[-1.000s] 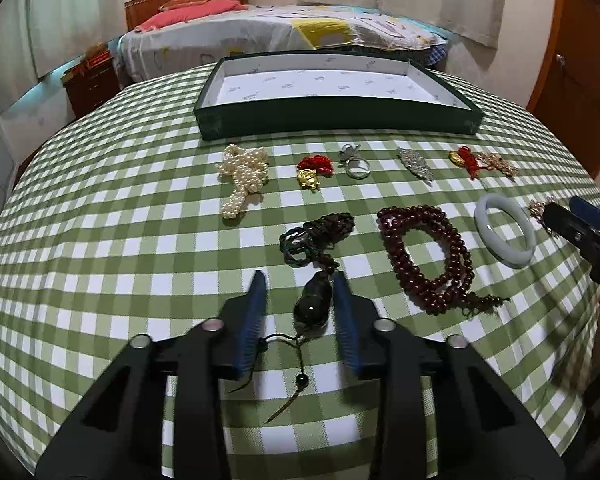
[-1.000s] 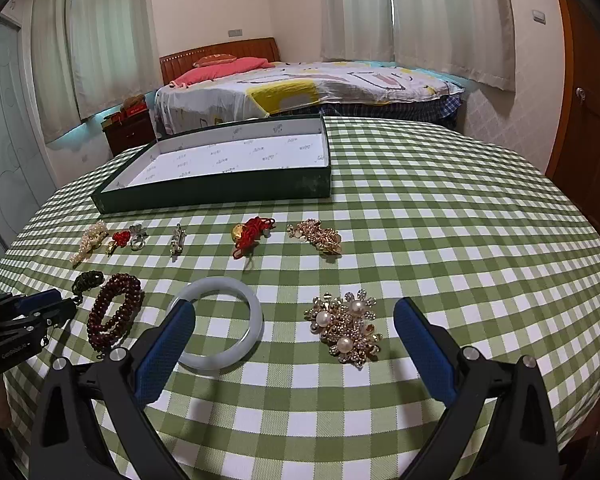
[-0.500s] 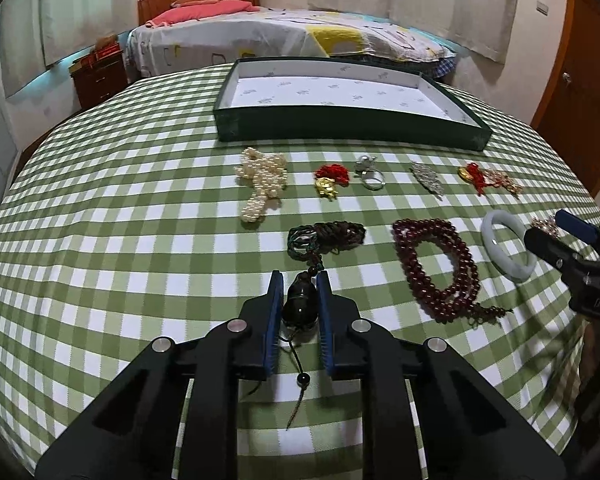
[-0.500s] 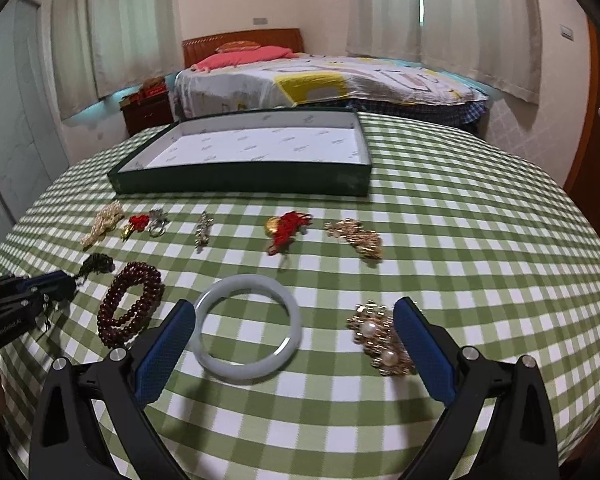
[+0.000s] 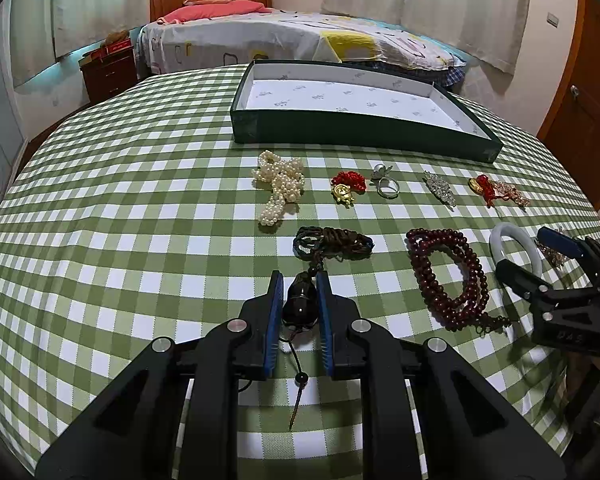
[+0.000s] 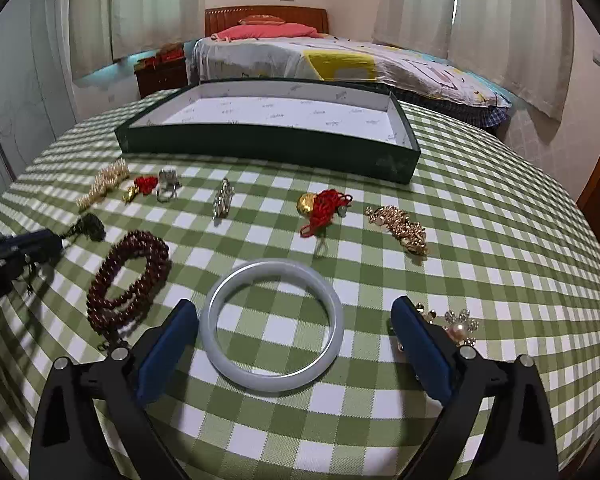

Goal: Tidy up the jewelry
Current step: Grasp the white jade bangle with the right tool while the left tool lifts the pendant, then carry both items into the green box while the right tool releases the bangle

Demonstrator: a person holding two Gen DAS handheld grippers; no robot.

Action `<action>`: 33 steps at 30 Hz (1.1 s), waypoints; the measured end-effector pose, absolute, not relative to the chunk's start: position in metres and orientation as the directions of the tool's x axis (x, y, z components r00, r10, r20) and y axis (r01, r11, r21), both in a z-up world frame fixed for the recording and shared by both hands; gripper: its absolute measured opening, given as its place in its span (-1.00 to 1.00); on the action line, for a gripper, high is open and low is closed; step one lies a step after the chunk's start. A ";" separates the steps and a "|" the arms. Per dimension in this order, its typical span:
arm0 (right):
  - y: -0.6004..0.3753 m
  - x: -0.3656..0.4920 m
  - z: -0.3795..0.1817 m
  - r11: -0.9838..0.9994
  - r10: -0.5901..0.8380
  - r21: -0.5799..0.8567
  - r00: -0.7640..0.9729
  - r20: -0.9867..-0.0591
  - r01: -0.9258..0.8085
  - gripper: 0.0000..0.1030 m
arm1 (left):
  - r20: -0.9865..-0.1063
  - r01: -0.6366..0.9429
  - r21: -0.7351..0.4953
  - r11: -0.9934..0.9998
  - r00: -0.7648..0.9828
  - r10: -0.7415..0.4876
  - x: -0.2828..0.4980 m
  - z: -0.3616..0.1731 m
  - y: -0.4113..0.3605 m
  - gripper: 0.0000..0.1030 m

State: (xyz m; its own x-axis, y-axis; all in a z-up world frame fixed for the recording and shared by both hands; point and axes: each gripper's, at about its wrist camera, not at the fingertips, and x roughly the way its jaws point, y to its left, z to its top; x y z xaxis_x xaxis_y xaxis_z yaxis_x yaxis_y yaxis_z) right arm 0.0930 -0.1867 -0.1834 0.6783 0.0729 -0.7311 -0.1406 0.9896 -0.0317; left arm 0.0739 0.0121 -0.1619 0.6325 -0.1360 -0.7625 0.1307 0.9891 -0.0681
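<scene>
- The left gripper (image 5: 299, 300) is clamping its blue pads tight on a dark glossy oval pendant (image 5: 299, 305); the pendant's thin black cord with a small bead (image 5: 300, 378) is trailing back toward the camera on the green-and-white checked tablecloth (image 5: 140, 240).
- The pendant's coiled dark braided cord (image 5: 334, 240) is lying just beyond the fingertips, on the cloth.
- The right gripper (image 6: 292, 344) is standing wide with its jaws closing, straddling a pale translucent jade-like bangle (image 6: 272, 322); the bangle is lying flat between the pads, and neither pad is touching it.
- A gold-and-pearl flower brooch (image 6: 458, 326) is sitting just outside the right finger, partly hidden by it.
- A dark red beaded bracelet (image 6: 128, 280) is lying to the left of the bangle.
- Farther out, a row is running across the cloth: a cream pearl strand (image 5: 280, 188), a red-corded gold charm (image 5: 346, 188), a silver ring (image 5: 386, 182), a silver leaf brooch (image 5: 439, 187), a second red-corded gold charm (image 6: 322, 206) and a gold chain piece (image 6: 398, 228).
- At the far side, the shallow dark green tray with a white printed lining (image 6: 268, 144) is holding nothing.
- Judgement: the pick-up step is in hand for both pieces. Next, the left needs a lift high enough for the cord to clear the cloth; the right needs to finish closing across the bangle's rim before carrying it to the tray.
</scene>
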 end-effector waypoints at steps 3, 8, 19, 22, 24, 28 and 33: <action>-0.190 0.091 -0.183 0.989 0.116 0.019 0.674 -0.729 -0.149 0.43 | -0.762 0.135 -0.065 0.989 0.633 -0.137 0.073 -0.162 0.011 -0.67; -0.189 0.089 -0.181 0.988 0.116 0.015 0.679 -0.725 -0.153 0.34 | -0.755 0.136 -0.063 0.989 0.641 -0.137 0.071 -0.160 0.010 -0.67; -0.196 0.084 -0.178 0.992 0.109 0.031 0.691 -0.715 -0.125 0.33 | -0.730 0.146 -0.054 0.988 0.669 -0.138 0.063 -0.147 0.007 -0.67; -0.197 0.083 -0.176 0.992 0.110 0.033 0.698 -0.708 -0.122 0.33 | -0.721 0.147 -0.054 0.988 0.678 -0.141 0.062 -0.143 0.006 -0.67; -0.197 0.083 -0.173 0.992 0.110 0.035 0.703 -0.703 -0.120 0.33 | -0.712 0.147 -0.054 0.988 0.687 -0.142 0.061 -0.139 0.006 -0.67; -0.200 0.082 -0.169 0.992 0.113 0.042 0.713 -0.692 -0.116 0.33 | -0.697 0.145 -0.063 0.987 0.702 -0.148 0.061 -0.130 0.006 -0.67; -0.203 0.082 -0.154 0.992 0.126 0.063 0.736 -0.666 -0.112 0.33 | -0.671 0.150 -0.077 0.986 0.723 -0.163 0.064 -0.113 0.005 -0.67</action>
State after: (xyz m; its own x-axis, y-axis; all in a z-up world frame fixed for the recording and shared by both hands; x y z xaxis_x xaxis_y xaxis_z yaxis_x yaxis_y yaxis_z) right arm 0.0817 -0.2026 -0.1536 0.7356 0.1256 -0.6657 -0.1122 0.9917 0.0631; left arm 0.0638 0.0048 -0.1126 0.7234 -0.1625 -0.6711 0.1501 0.9857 -0.0769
